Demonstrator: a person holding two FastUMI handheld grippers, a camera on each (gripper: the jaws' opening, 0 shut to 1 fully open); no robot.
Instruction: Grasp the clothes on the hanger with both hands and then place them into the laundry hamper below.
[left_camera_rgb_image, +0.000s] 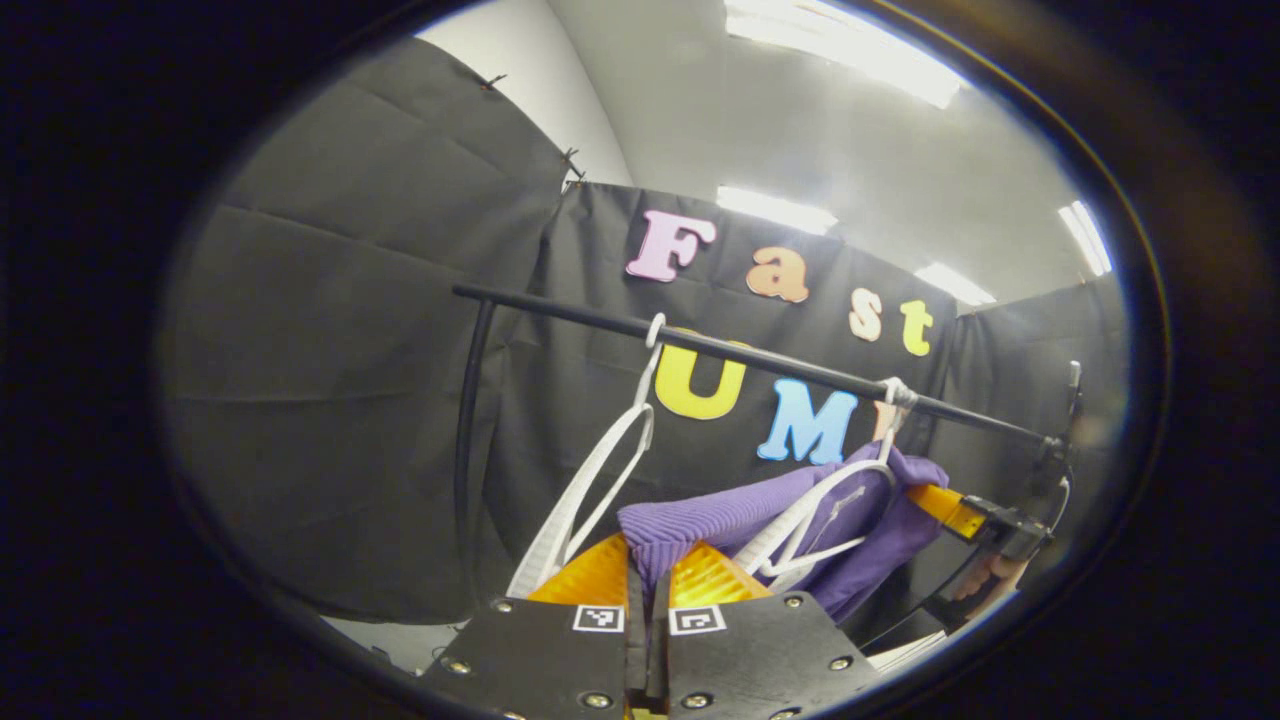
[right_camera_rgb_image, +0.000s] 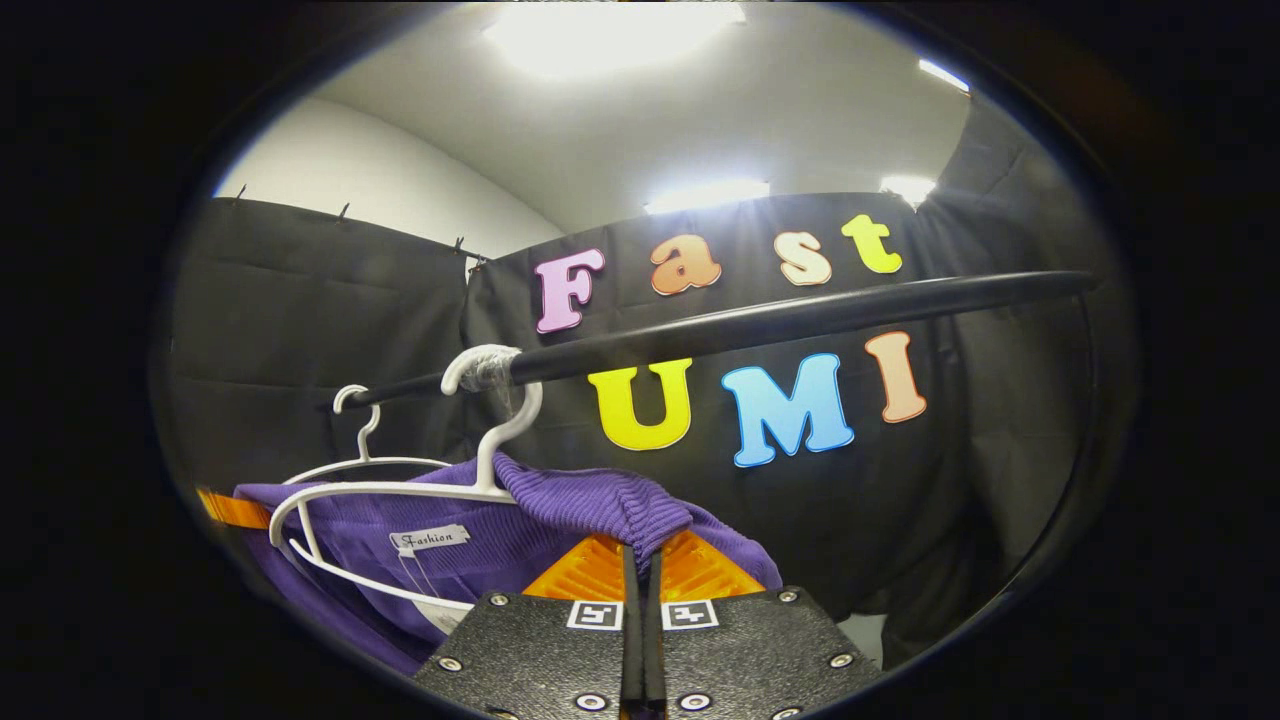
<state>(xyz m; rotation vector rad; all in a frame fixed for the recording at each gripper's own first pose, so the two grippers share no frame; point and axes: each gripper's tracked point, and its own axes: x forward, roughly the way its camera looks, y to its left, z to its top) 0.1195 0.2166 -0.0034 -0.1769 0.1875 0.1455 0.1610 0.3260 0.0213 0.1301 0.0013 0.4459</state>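
Nearest my left gripper (left_camera_rgb_image: 648, 575), its fingers are clenched on a fold of the purple sweater (left_camera_rgb_image: 700, 520); my right gripper (right_camera_rgb_image: 640, 565) is likewise pinched on the knit's other shoulder. The sweater hangs just ahead of both, draped on the white hanger (right_camera_rgb_image: 400, 490), whose hook sits over the black rail (right_camera_rgb_image: 760, 325) above. An empty hanger (left_camera_rgb_image: 590, 480) hangs left of my left fingers. I judge the grasping step done; next I must slip the knit off the hanger and lower it. I can't place the hamper from here.
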